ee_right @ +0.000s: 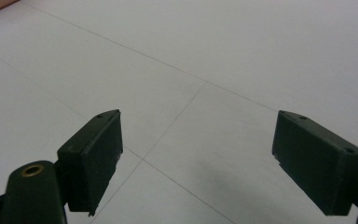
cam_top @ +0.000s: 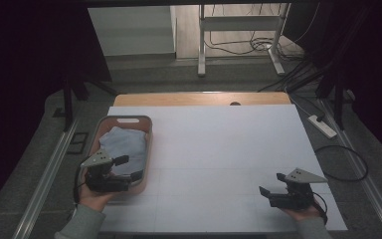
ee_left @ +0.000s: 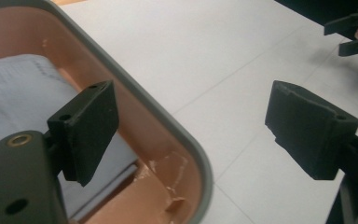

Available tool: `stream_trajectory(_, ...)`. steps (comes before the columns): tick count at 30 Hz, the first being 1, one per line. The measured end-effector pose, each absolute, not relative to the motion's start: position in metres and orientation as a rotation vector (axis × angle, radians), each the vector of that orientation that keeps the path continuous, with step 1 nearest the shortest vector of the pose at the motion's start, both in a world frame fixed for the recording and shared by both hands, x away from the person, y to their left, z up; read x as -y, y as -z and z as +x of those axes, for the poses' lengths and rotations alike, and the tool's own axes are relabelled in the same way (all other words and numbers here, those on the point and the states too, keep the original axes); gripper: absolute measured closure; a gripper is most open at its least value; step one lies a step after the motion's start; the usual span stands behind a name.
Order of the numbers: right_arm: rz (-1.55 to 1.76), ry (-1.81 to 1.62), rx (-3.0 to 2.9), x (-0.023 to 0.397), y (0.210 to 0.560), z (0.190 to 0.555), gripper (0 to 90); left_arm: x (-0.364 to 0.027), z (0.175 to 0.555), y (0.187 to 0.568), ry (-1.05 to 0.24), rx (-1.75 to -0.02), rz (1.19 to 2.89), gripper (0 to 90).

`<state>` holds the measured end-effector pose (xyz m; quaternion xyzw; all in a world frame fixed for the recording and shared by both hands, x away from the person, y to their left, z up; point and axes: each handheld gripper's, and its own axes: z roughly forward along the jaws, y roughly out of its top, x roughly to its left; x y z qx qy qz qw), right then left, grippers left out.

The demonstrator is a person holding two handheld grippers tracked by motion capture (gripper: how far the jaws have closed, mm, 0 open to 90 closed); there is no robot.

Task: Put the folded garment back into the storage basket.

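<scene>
A pink basket [cam_top: 148,130] with a grey rim is seen at the left edge of the white table [cam_top: 229,144], and a folded pale blue cloth [cam_top: 124,144] lies inside it. The left gripper [cam_top: 129,168] is held over the near right corner of the basket, its jaws spread wide with nothing between them. In the left gripper view, one jaw hangs above the cloth [ee_left: 14,93] inside the basket [ee_left: 168,135], while the other is out over the table [ee_left: 205,56]; the basket's rim passes between them. No contact with cloth or rim can be made out.

The right gripper [cam_top: 273,183] is held low above the near right part of the table, well apart from the basket. Its jaws are also wide apart and hold nothing, with bare table [ee_right: 205,60] between them in the right gripper view.
</scene>
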<state>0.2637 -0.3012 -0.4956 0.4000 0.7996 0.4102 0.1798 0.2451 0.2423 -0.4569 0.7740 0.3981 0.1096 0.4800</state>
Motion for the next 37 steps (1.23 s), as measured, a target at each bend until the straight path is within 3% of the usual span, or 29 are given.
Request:
stream_trajectory(19,1.135,-1.179,-2.254,0.31,0.499,0.269,16.8,-0.211,0.222,0.477,-0.247,-0.92,1.94,16.1)
stream_trajectory(37,1.054,-1.242,-2.213,0.311,0.495,0.265,15.7,-0.212,0.224,0.484,-0.214,-0.921,1.929,16.1)
